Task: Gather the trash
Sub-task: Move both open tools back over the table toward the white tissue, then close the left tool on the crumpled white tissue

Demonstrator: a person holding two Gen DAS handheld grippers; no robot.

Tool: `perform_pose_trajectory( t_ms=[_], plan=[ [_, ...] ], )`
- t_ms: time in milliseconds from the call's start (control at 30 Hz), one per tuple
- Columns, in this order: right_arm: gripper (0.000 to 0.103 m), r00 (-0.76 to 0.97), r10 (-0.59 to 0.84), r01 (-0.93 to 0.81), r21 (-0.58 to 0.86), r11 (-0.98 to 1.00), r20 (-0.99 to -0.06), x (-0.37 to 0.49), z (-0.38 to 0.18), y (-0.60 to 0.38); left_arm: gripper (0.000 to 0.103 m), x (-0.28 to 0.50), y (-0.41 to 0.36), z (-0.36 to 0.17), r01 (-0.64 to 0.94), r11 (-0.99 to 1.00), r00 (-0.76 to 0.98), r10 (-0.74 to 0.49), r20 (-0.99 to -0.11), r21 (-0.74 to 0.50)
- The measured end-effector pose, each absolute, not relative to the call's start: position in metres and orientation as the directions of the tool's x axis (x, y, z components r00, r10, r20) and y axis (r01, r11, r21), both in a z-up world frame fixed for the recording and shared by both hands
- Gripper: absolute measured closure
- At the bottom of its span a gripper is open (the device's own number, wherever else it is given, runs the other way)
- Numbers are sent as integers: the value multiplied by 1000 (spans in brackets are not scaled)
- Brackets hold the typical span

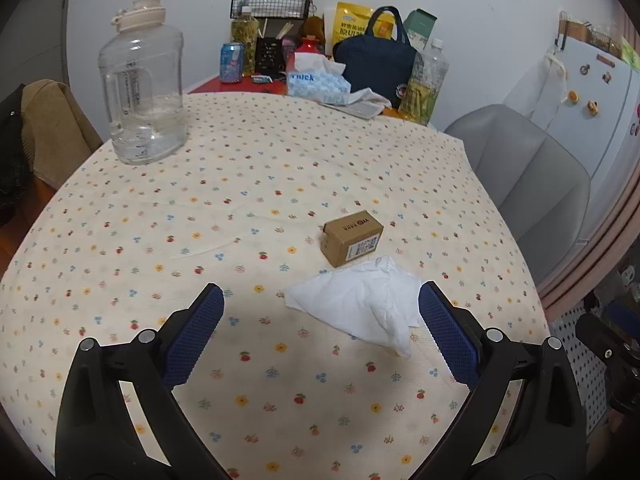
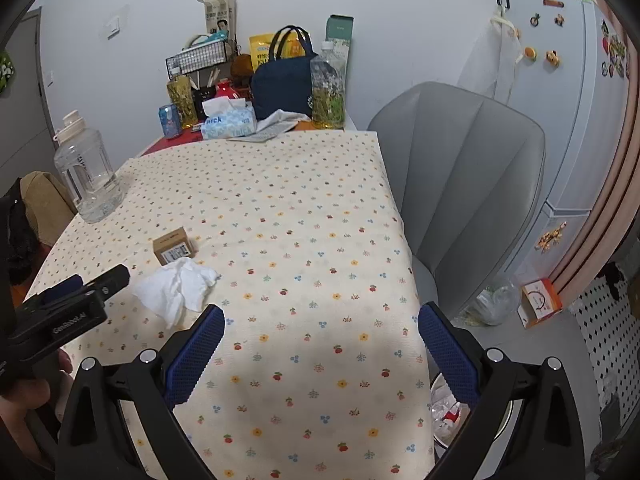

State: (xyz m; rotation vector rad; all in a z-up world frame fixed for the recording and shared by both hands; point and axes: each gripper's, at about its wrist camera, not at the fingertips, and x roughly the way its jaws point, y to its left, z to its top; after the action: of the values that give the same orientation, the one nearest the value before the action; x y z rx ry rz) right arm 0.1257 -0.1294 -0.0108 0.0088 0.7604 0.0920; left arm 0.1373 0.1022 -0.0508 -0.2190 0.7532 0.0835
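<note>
A crumpled white tissue lies on the flowered tablecloth, with a small brown cardboard box just beyond it. My left gripper is open and hovers low over the cloth; the tissue lies between its fingertips, close to the right finger. In the right wrist view the tissue and box sit at the left, with the left gripper beside them. My right gripper is open over bare cloth near the table's right edge, holding nothing. A trash bin with waste in it stands on the floor below.
A large clear water jug stands at the far left of the table. At the back are a tissue pack, a navy bag, bottles and a can. A grey chair stands right of the table, with a fridge behind it.
</note>
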Motion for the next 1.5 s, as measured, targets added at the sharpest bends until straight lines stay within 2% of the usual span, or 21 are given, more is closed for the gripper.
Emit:
perform_pose_trajectory(
  t_ms=[500, 533, 600, 667, 733, 867, 1500],
  plan=[
    [8, 693, 58, -45, 38, 998, -719, 145, -33, -141, 8, 167, 76, -80, -120, 983, 677, -19, -736, -136],
    [8, 692, 58, -51, 32, 998, -719, 147, -35, -139, 13, 169, 76, -82, -120, 983, 670, -20, -742, -135],
    [8, 689, 48, -60, 9, 998, -723, 152, -38, -133, 30, 171, 79, -88, -120, 981, 647, -38, -762, -151],
    [8, 683, 49, -70, 1, 998, -729, 157, -41, -127, 67, 171, 82, -92, -135, 980, 628, -29, -778, -145],
    [8, 681, 56, -82, -1, 997, -731, 161, -41, -120, 96, 169, 87, -91, -142, 979, 628, -26, -778, -147],
    [8, 680, 79, -112, 3, 994, -729, 165, -38, -104, 99, 162, 101, -84, -164, 976, 642, -5, -767, -144],
    [8, 663, 182, -256, 8, 967, -726, 181, -31, -28, 99, 137, 184, -59, -327, 935, 684, 136, -717, -135]
  ],
)
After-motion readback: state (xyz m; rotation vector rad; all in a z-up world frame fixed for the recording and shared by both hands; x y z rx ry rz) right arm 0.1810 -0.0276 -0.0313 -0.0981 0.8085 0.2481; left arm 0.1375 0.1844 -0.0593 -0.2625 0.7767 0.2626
